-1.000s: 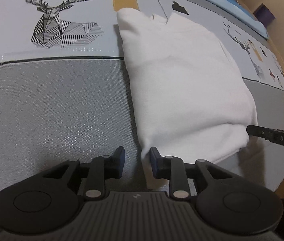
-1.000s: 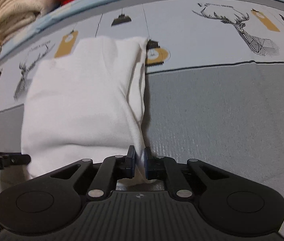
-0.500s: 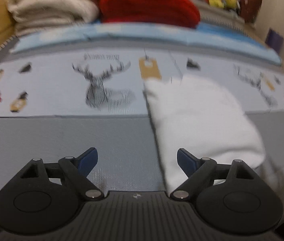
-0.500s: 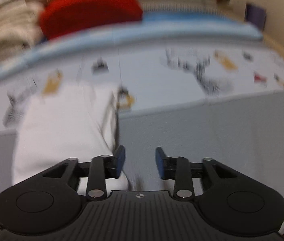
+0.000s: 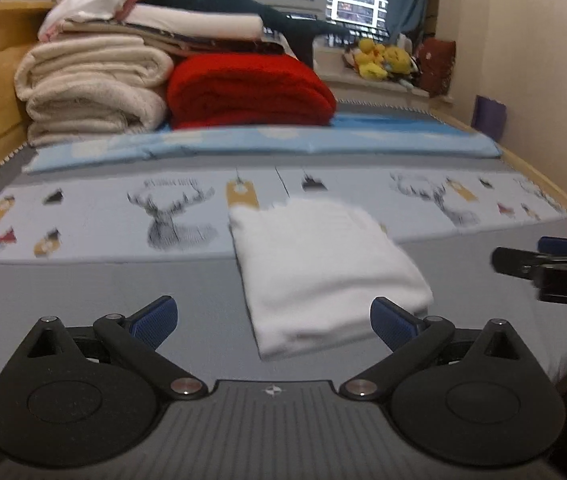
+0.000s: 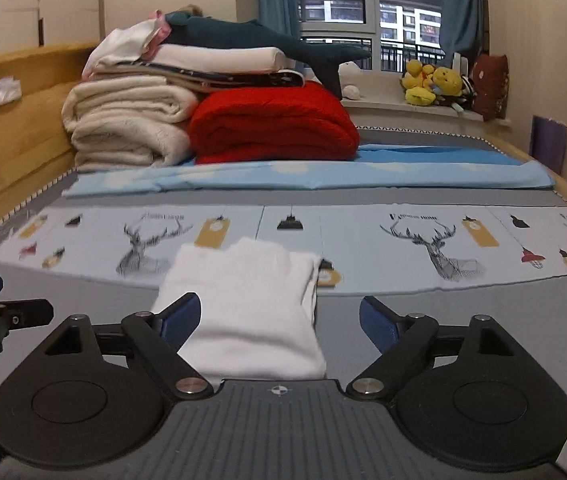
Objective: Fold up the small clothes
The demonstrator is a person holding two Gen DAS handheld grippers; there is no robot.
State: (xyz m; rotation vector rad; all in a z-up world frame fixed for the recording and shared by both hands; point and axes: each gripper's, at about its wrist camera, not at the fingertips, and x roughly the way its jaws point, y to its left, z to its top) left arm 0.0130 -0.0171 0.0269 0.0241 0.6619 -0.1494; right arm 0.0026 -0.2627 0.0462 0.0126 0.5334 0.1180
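A white garment (image 5: pixel 323 264) lies folded into a neat rectangle on the grey bed cover; it also shows in the right wrist view (image 6: pixel 243 312). My left gripper (image 5: pixel 273 322) is open wide and empty, pulled back from the garment's near edge. My right gripper (image 6: pixel 279 320) is open wide and empty, held just before the garment's near edge. The right gripper's fingers (image 5: pixel 555 264) show at the right edge of the left wrist view. The left gripper's fingers (image 6: pixel 7 312) show at the left edge of the right wrist view.
A stack of cream blankets (image 6: pixel 127 124) and a red blanket (image 6: pixel 275 124) sit at the bed's head, with more folded cloth on top. A blue sheet (image 6: pixel 307 178) lies across the bed. A wooden bed frame (image 6: pixel 11 128) runs along the left. Plush toys (image 6: pixel 435 80) sit on the windowsill.
Both grippers let go of the garment's near edge, opened wide and drew back and up. The garment now lies flat and folded on the bed.
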